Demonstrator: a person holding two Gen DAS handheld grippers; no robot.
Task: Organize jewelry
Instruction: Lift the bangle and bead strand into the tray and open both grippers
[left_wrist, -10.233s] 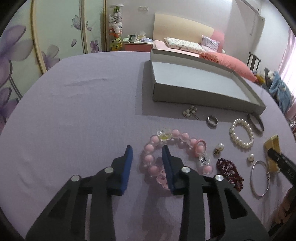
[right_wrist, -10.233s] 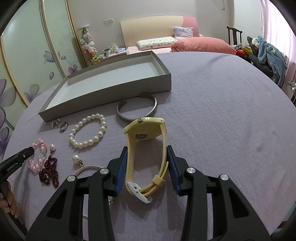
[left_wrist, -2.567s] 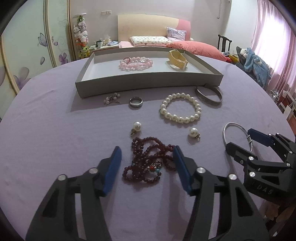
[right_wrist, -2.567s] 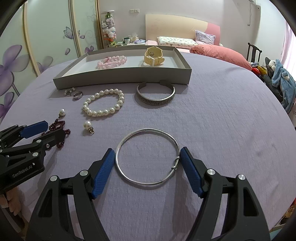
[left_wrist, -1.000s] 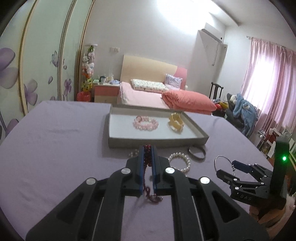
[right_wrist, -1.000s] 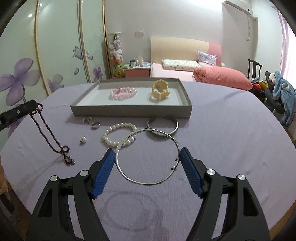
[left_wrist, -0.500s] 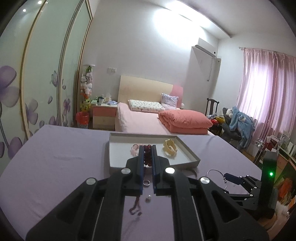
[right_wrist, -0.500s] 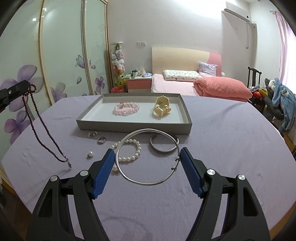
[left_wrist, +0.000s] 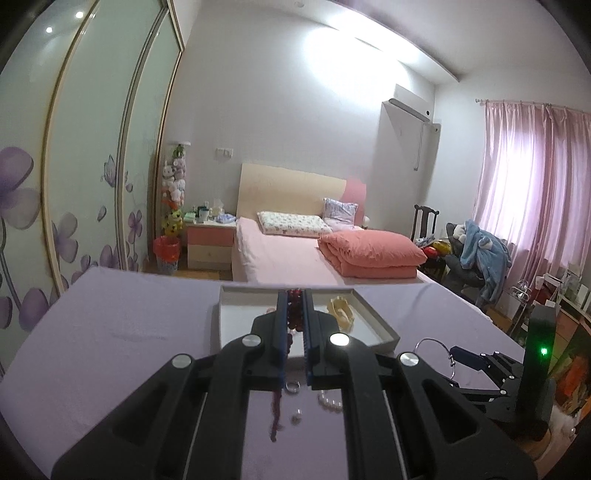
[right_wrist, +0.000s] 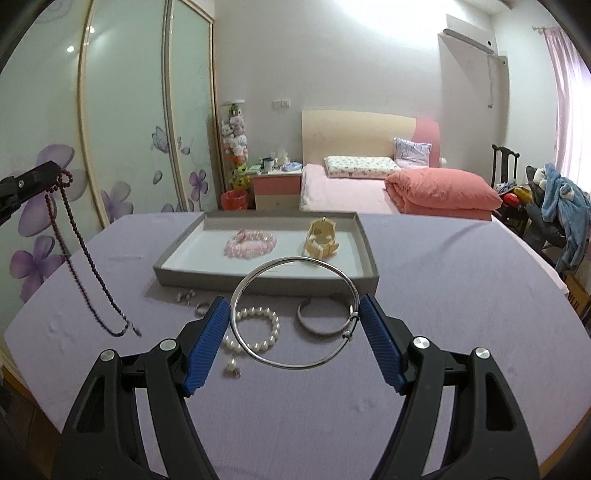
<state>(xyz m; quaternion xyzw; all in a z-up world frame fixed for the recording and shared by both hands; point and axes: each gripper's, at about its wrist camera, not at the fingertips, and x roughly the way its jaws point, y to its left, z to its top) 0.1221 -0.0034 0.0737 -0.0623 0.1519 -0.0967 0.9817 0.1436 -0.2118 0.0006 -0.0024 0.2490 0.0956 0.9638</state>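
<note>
While both grippers hold jewelry in the air, the tray (right_wrist: 369, 266) lies straight ahead of each, long side across.

Right gripper (right_wrist: 291, 325) grips the bangle (right_wrist: 295, 310) across its width, level above the pearl bracelet (right_wrist: 258, 328), nearest the tray's front wall. Left gripper (left_wrist: 295, 317), pinched shut on the garnet strand (right_wrist: 79, 280), lets it dangle long toward the bench (right_wrist: 461, 295), so it must clear that wall before lowering.
</note>
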